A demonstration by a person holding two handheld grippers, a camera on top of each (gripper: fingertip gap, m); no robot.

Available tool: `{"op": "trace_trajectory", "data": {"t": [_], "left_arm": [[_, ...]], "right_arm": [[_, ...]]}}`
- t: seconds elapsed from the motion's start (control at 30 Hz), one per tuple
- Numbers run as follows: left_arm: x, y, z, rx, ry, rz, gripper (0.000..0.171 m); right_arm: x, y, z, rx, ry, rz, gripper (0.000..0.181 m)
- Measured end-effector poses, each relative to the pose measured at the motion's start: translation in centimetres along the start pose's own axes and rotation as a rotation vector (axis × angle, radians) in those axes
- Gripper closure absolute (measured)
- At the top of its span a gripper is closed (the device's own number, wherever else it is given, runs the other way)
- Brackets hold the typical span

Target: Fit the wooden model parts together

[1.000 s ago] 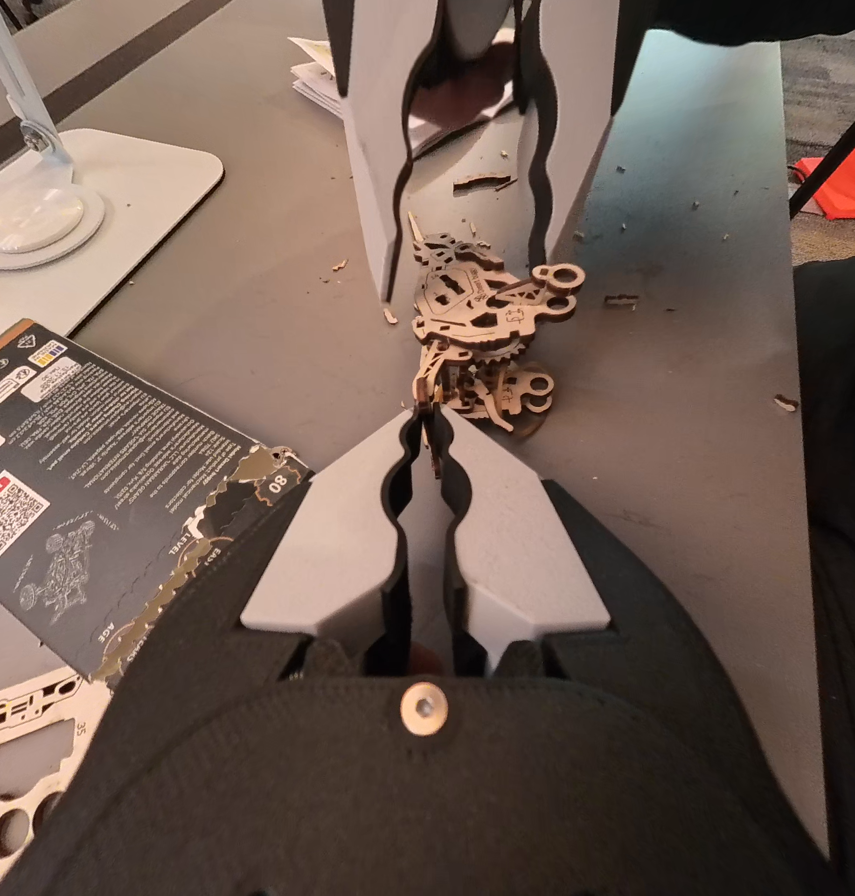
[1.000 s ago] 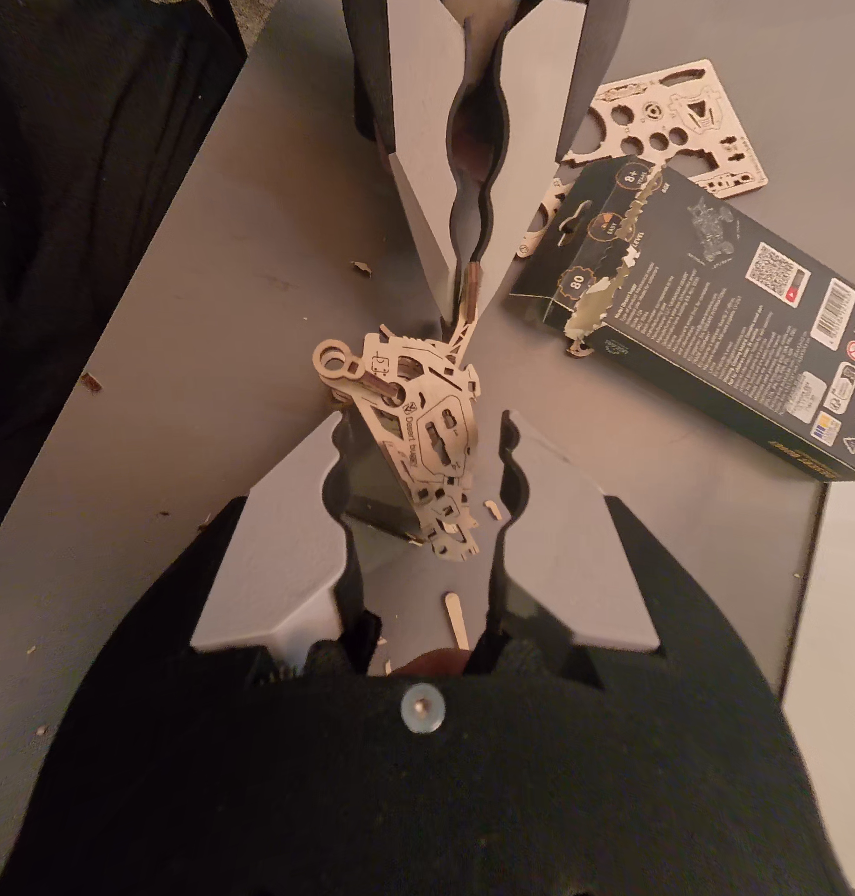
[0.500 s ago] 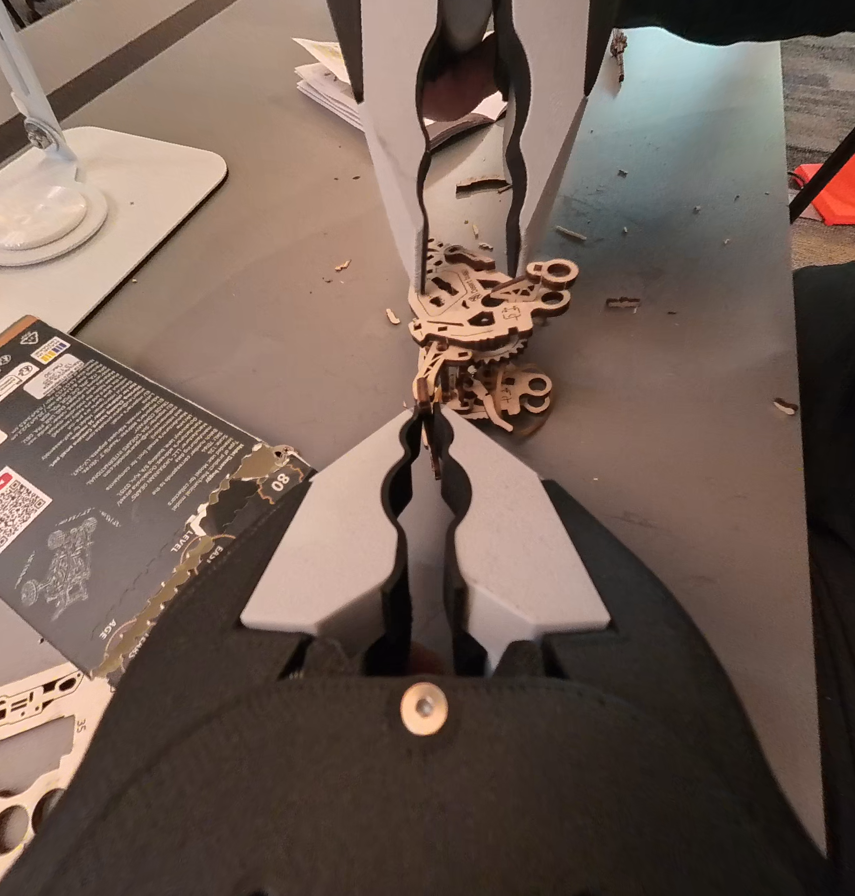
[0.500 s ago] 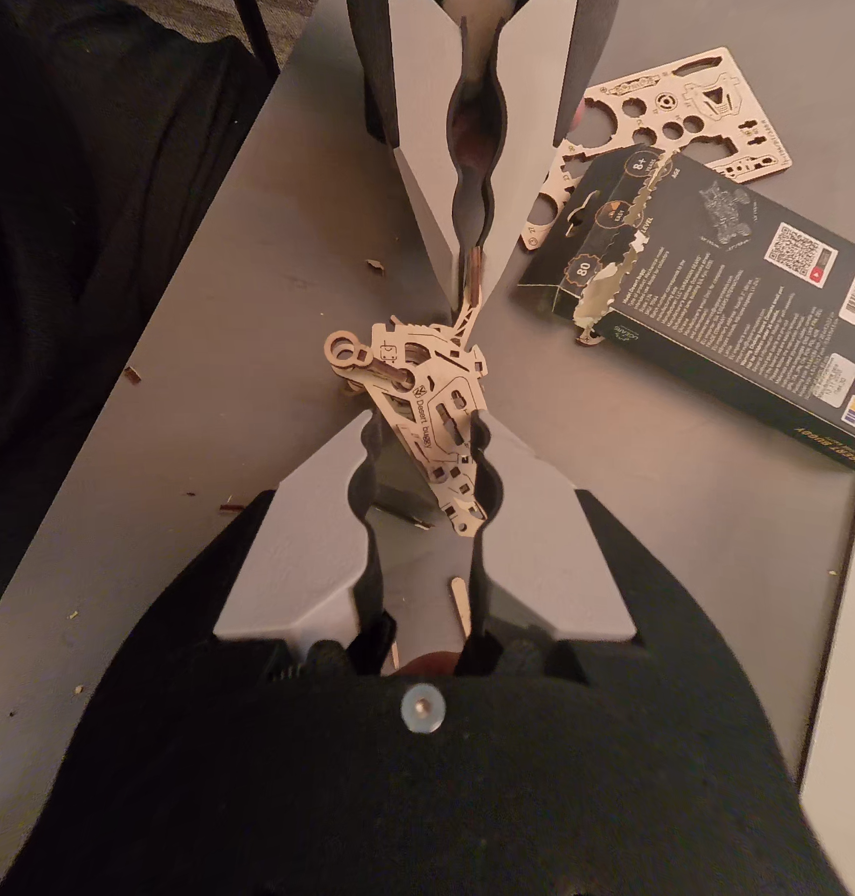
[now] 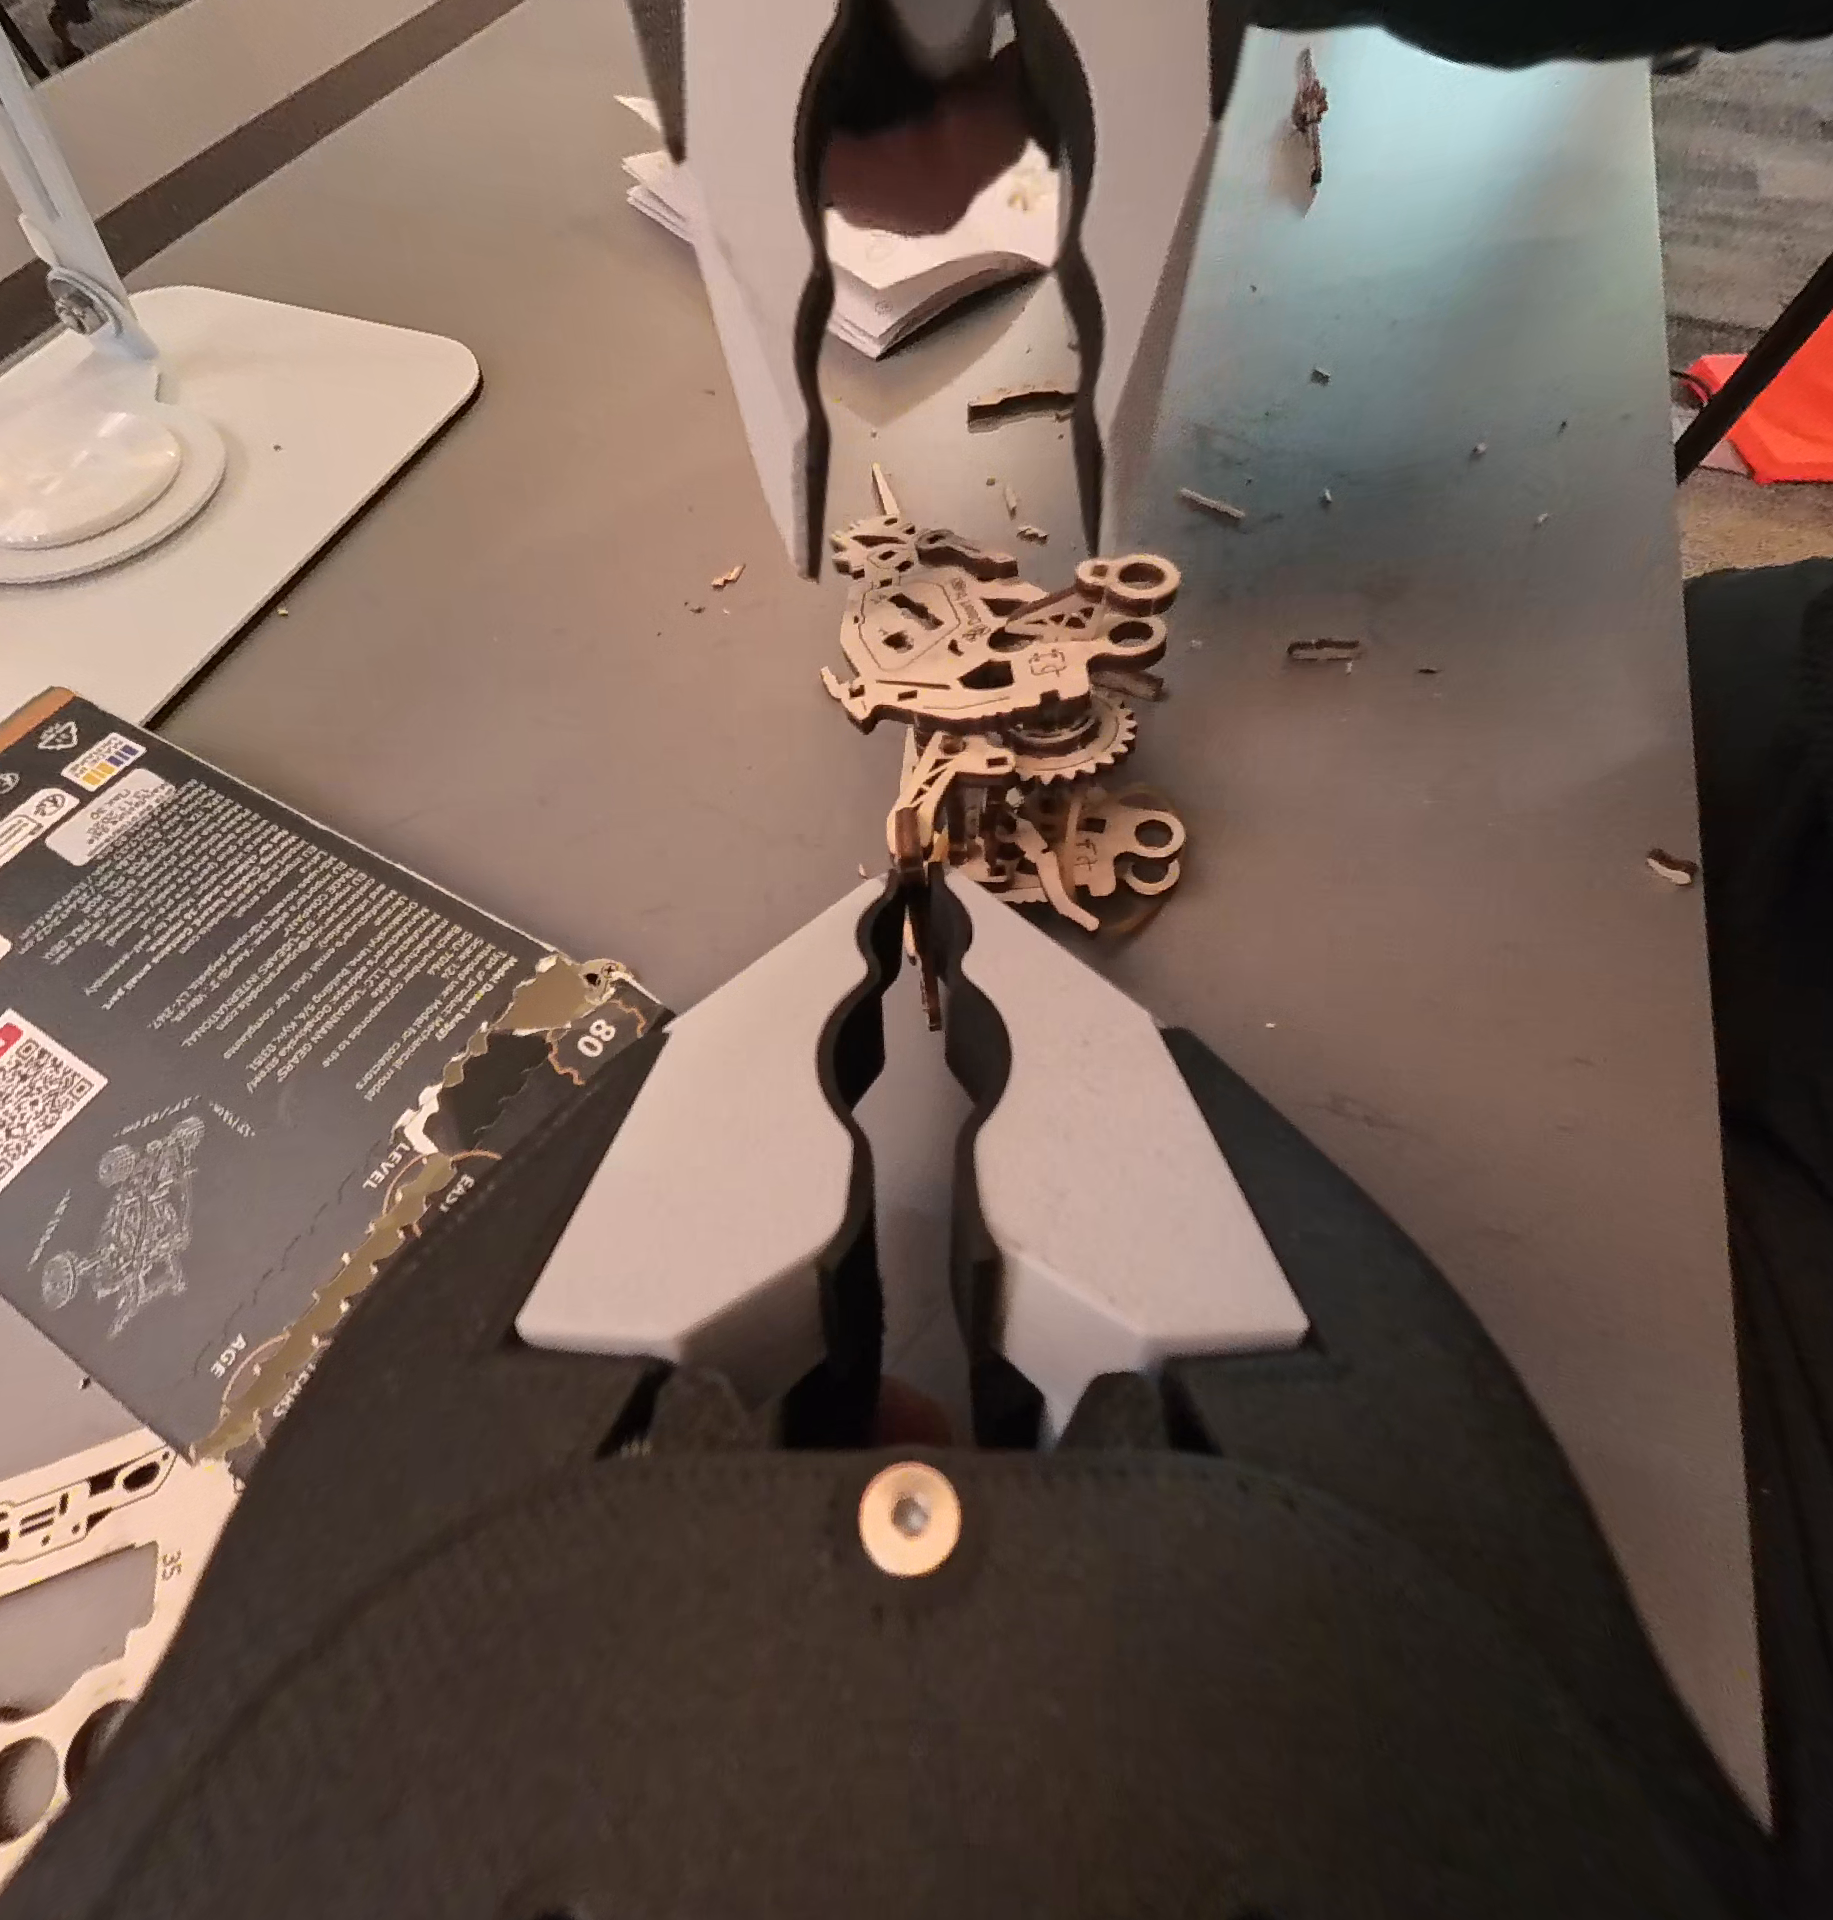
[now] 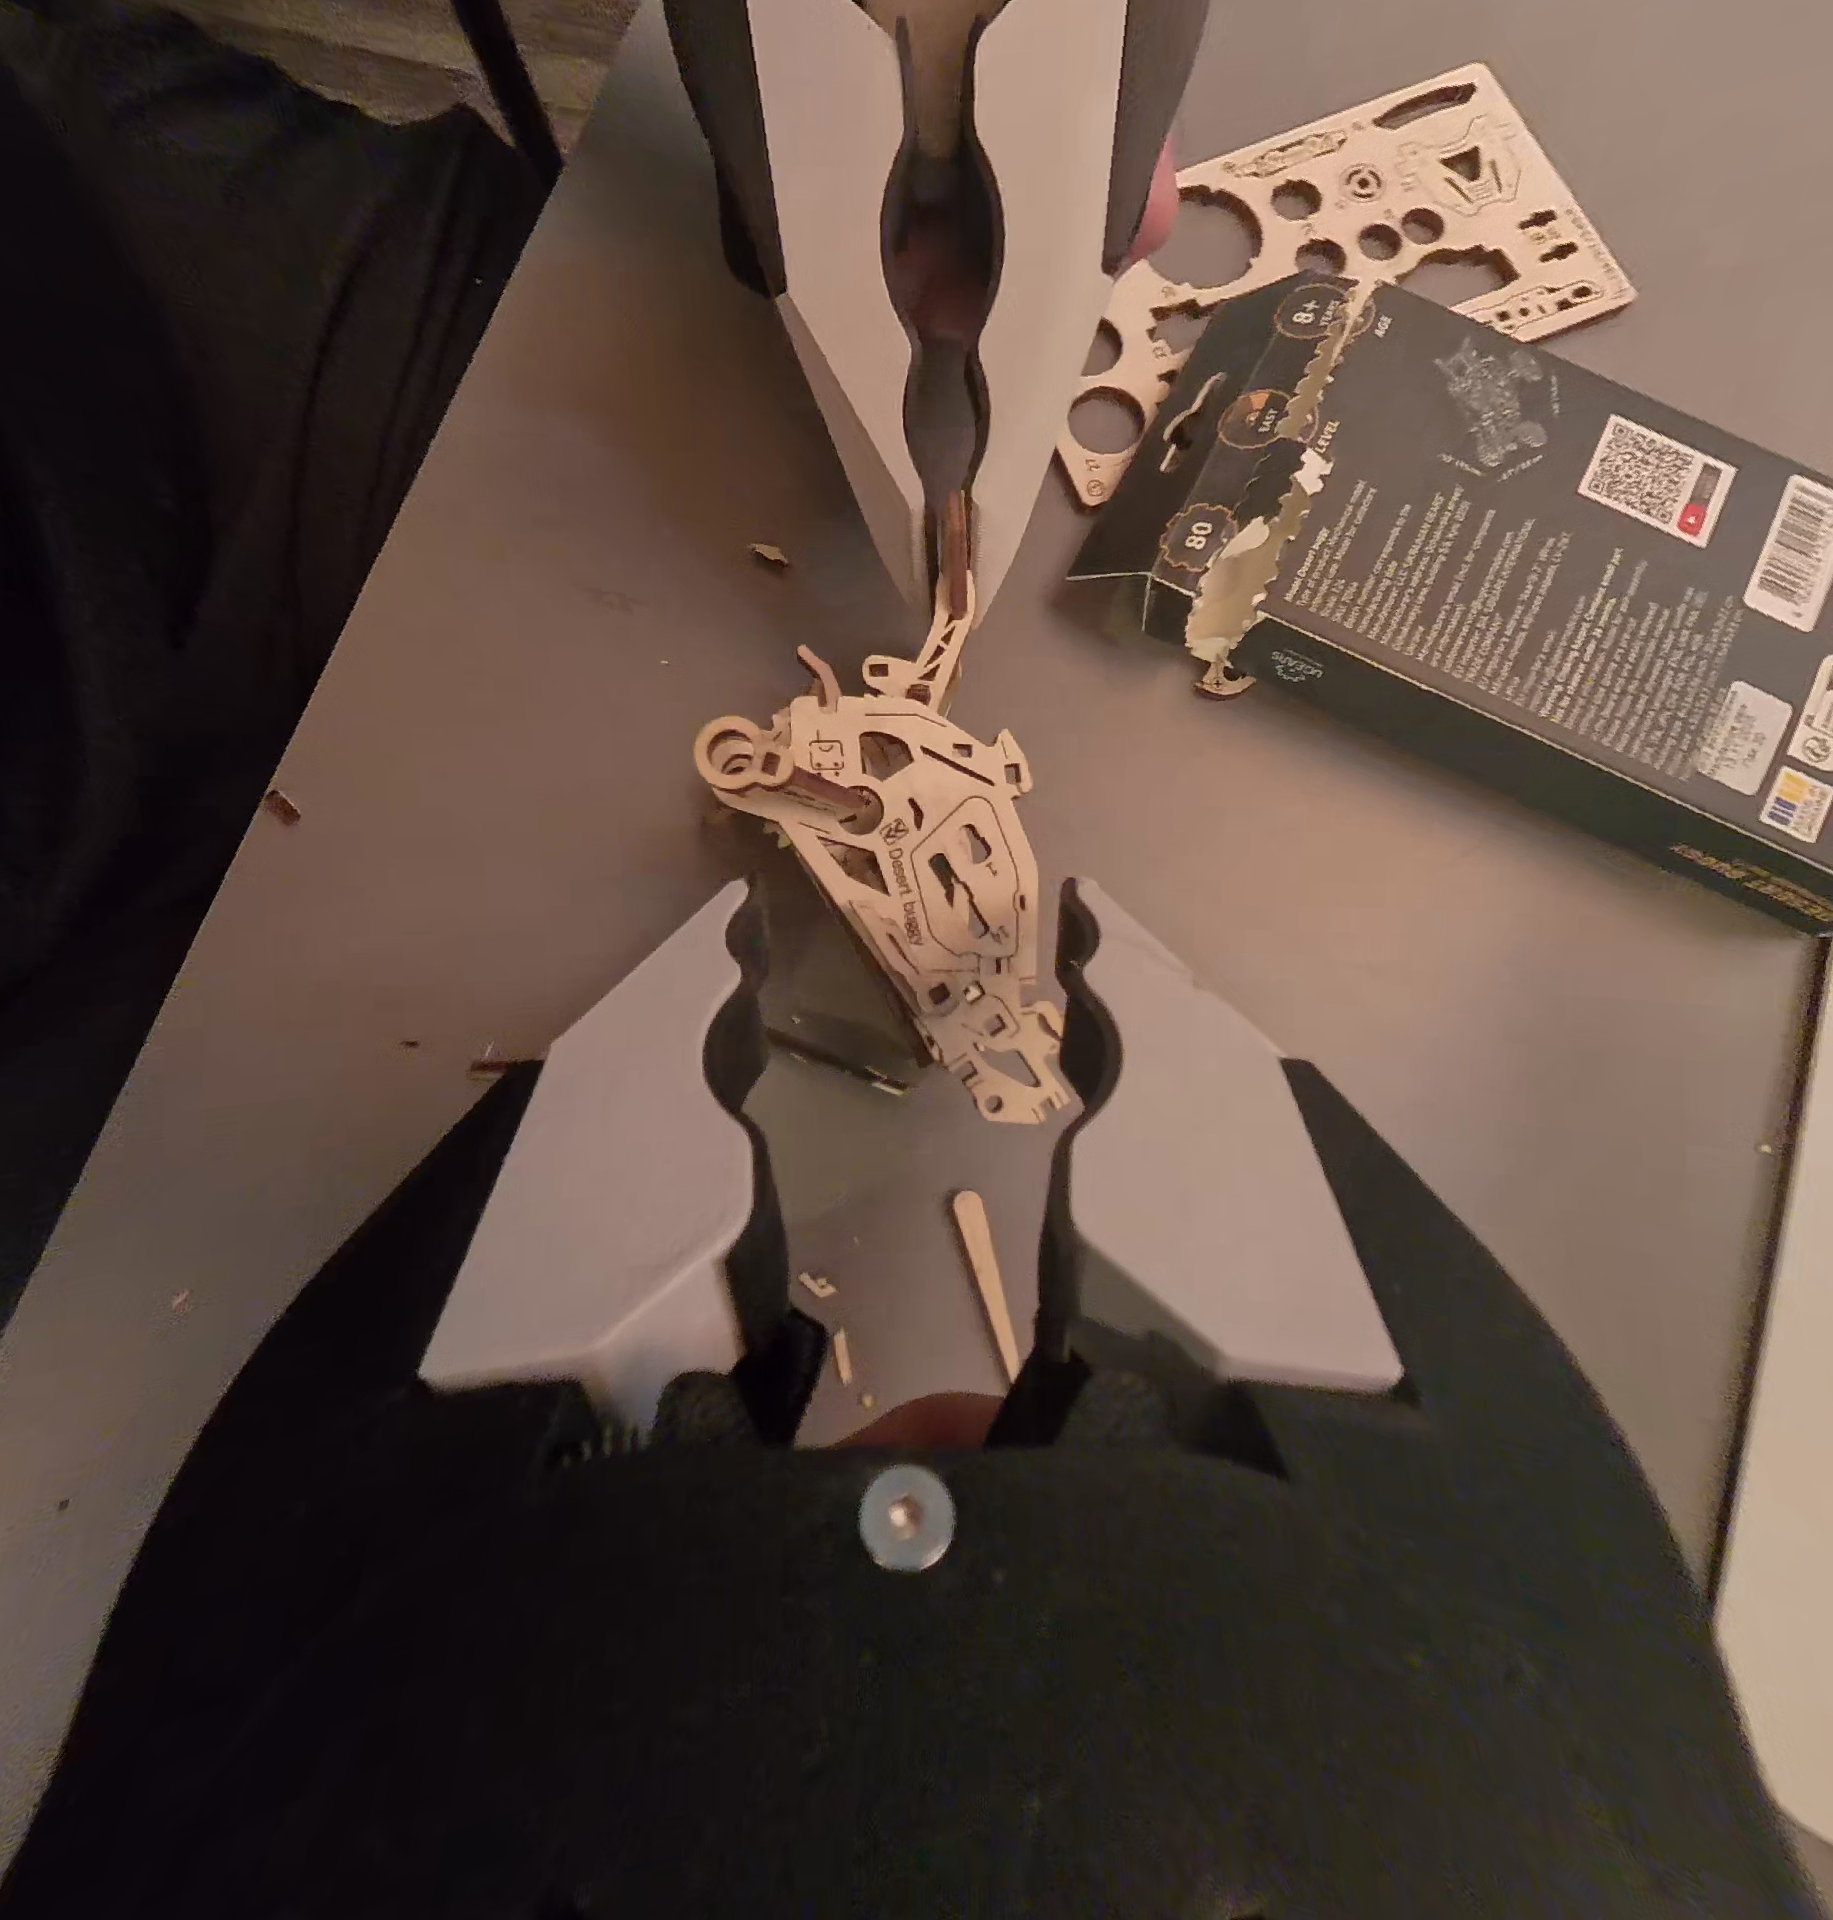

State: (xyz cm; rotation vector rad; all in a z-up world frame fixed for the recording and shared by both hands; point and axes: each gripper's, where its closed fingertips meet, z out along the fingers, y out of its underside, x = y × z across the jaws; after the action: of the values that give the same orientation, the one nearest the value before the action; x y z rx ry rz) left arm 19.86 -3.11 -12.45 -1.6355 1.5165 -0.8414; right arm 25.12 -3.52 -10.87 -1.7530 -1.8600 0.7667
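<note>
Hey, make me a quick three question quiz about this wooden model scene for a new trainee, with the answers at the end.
1. True or false: the right gripper is clamped on the wooden model.
2. Which gripper pinches the model's thin strut: A left gripper, B right gripper, C neither?
3. Fill in: the dark box lies partly over a punched-out wooden ____.

Key
1. False; its jaws stand open around the model's end.
2. A.
3. Sheet.

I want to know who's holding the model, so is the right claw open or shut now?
Open. The right claw stands with its jaws spread on either side of the wooden model, a gap showing on the left; the left claw pinches its strut.
</note>
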Motion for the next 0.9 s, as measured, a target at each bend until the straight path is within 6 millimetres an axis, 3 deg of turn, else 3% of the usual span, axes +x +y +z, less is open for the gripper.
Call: {"op": "trace_trajectory", "data": {"t": [0.37,0.6,0.9], "left_arm": [[0.1,0.0,0.0,-0.002,0.006,-0.002,0.170],[0.1,0.0,0.0,0.000,0.006,-0.001,0.170],[0.0,0.0,0.0,-0.002,0.003,-0.006,0.171]], "right_arm": [[0.1,1.1,0.9,-0.050,-0.251,-0.008,0.146],[0.3,0.2,0.2,-0.004,-0.246,-0.002,0.146],[-0.3,0.6,1.1,-0.057,-0.257,-0.040,0.146]]}}
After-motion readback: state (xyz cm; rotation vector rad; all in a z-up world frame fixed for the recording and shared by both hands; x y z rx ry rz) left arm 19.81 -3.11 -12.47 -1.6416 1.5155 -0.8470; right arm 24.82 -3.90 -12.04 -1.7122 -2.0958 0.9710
